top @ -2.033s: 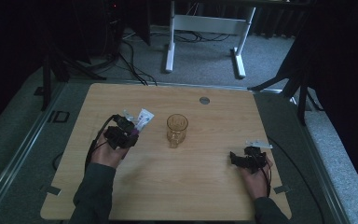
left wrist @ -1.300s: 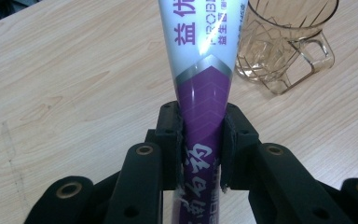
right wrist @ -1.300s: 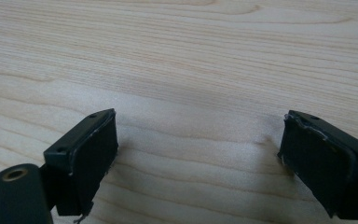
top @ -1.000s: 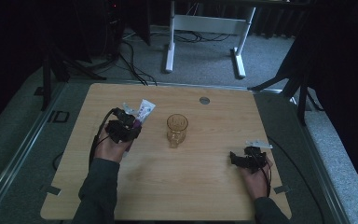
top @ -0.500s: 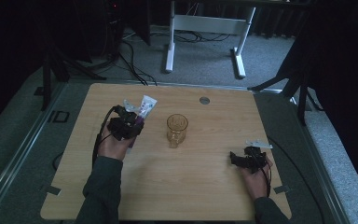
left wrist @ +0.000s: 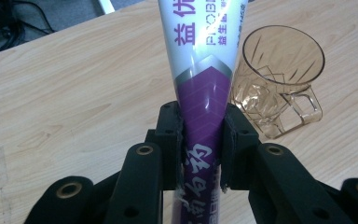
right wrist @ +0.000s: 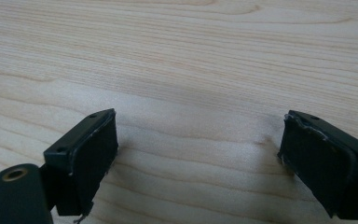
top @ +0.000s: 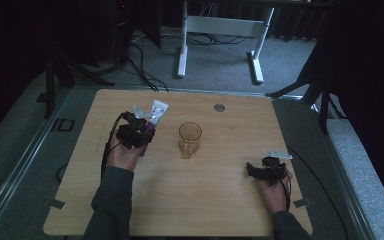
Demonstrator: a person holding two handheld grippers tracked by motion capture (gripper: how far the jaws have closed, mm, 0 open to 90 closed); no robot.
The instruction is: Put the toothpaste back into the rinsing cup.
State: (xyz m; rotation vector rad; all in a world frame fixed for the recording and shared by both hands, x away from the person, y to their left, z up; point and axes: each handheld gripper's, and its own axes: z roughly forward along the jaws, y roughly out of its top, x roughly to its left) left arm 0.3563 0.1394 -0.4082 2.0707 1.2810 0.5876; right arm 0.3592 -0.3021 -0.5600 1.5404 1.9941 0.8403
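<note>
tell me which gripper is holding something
The left gripper: its fingers clamp the purple-and-white tube. The right gripper is open over bare table.

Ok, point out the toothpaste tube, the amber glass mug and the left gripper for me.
toothpaste tube (left wrist: 204, 65), left gripper view, on its white and purple body above the jaws.
amber glass mug (top: 190, 136), high view, on its side wall.
left gripper (left wrist: 201, 135), left gripper view, midway between its fingertips, which clamp the tube.

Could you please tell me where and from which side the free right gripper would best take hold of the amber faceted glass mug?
Probably the rim wall of the amber faceted glass mug, from above: it stands upright and open-mouthed, so one jaw of the open right gripper could drop inside and one outside. Its small handle looks too cramped for the jaws.
</note>
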